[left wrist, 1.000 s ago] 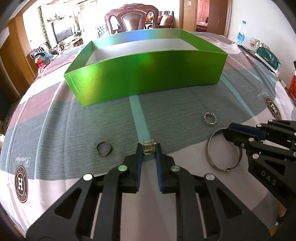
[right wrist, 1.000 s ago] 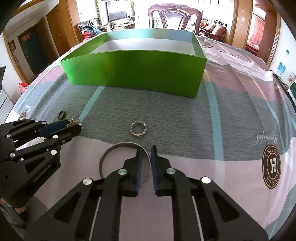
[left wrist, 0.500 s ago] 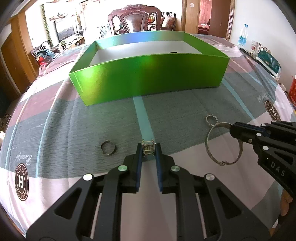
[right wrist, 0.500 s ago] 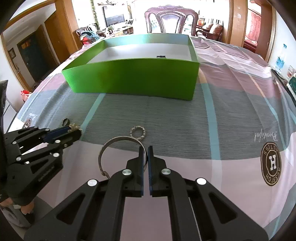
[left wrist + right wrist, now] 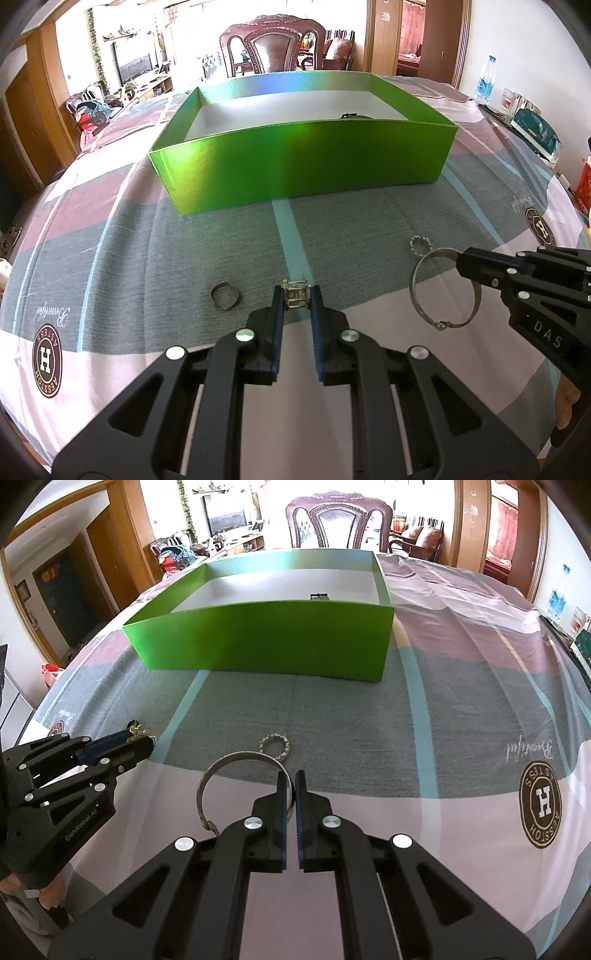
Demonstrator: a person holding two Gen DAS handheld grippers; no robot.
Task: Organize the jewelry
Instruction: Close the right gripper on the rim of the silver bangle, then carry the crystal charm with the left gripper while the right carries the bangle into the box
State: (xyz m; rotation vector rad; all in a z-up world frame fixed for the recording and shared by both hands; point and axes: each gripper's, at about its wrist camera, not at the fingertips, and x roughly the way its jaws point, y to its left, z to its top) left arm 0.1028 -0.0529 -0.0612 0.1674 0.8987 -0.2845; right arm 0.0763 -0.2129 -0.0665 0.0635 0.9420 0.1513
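My left gripper (image 5: 296,295) is shut on a small gold wire ring (image 5: 295,293) and holds it above the cloth. My right gripper (image 5: 291,781) is shut on a thin silver bangle (image 5: 236,760), which hangs lifted off the table; the bangle also shows in the left wrist view (image 5: 424,295). A green box (image 5: 303,177) with a white floor stands ahead, with a small dark item (image 5: 349,115) inside. A dark ring (image 5: 225,295) lies left of my left gripper. A sparkly ring (image 5: 276,745) lies just beyond the bangle.
The table carries a striped pink, grey and teal cloth (image 5: 110,240). A wooden chair (image 5: 273,48) stands behind the box. A water bottle (image 5: 484,83) and packets (image 5: 532,125) sit at the far right edge.
Both grippers have risen with their pieces. The bangle has come up off the cloth in my right gripper, and more of the box floor shows.
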